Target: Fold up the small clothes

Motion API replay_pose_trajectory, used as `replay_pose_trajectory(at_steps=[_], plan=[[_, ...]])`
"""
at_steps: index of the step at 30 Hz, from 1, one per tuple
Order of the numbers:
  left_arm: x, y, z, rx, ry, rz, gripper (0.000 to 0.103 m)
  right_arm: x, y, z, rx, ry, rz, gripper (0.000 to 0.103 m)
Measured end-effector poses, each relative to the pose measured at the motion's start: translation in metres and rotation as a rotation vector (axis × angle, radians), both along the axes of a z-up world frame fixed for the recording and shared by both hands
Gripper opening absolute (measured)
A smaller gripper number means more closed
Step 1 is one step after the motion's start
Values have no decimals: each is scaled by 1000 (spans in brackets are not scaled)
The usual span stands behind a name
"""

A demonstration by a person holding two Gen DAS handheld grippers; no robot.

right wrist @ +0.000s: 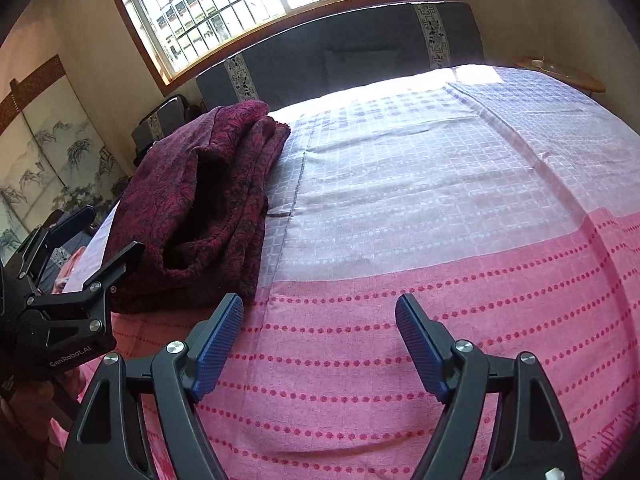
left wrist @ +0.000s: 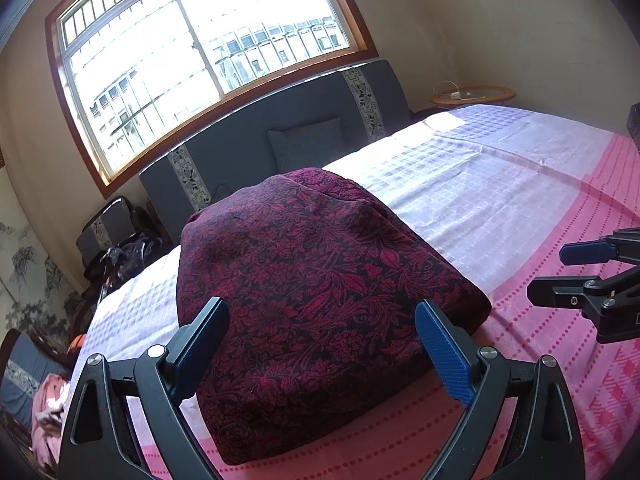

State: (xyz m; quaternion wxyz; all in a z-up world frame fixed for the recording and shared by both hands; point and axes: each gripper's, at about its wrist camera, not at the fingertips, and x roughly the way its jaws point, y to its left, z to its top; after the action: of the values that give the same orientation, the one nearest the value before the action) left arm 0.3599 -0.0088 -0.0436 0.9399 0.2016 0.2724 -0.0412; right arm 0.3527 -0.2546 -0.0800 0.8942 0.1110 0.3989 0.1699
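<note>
A folded dark red floral garment [left wrist: 312,280] lies on the bed near its left side, several layers thick. My left gripper [left wrist: 326,322] stands open, one blue pad [left wrist: 444,356] on each side of the garment's near end, and neither pad presses the cloth. From the right wrist view the same garment [right wrist: 200,200] sits at the left, with the left gripper [right wrist: 106,236] at its near left edge. My right gripper [right wrist: 320,314] is open over bare pink bedspread, to the right of the garment, nothing between its fingers. It also shows at the right edge [left wrist: 560,272] of the left wrist view.
The bedspread is pale checked [right wrist: 420,168] further back and pink with dotted stripes [right wrist: 440,288] in front. A dark headboard [left wrist: 280,128] with a cushion stands under a barred window [left wrist: 200,60]. A round side table [left wrist: 472,96] is far right; pink clothes [left wrist: 48,412] lie left of the bed.
</note>
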Motion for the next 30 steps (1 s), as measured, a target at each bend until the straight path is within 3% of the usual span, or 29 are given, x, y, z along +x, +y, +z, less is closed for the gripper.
replay_pose_trajectory(at_steps=[8, 12, 16, 17, 18, 19, 21, 23, 26, 30], plan=[[-25, -2, 4, -62, -50, -217, 94, 2, -3, 0, 55, 3, 13, 79], [-27, -14, -2, -3, -54, -265, 94, 4, -5, -2, 75, 7, 10, 80], [-23, -37, -15, 141, -66, -270, 91, 3, -6, -2, 79, 4, 7, 82], [-20, -42, -20, 179, -57, -263, 84, 3, -6, -2, 81, 4, 7, 82], [-15, -45, -24, 206, -37, -248, 70, 3, -6, -2, 83, 5, 5, 82], [-8, -46, -27, 202, 4, -240, 62, 3, -7, -3, 86, 5, 4, 82], [6, -42, -30, 152, 74, -205, 32, 3, -7, -3, 93, 6, 3, 83], [14, -36, -27, 86, 86, -171, 25, 2, -8, -3, 97, 6, 0, 83], [18, -30, -20, 7, 101, -141, 25, 3, -8, -3, 100, 5, 0, 83], [12, -36, -18, 57, 73, -136, 25, 3, -7, -3, 93, 10, 4, 83]])
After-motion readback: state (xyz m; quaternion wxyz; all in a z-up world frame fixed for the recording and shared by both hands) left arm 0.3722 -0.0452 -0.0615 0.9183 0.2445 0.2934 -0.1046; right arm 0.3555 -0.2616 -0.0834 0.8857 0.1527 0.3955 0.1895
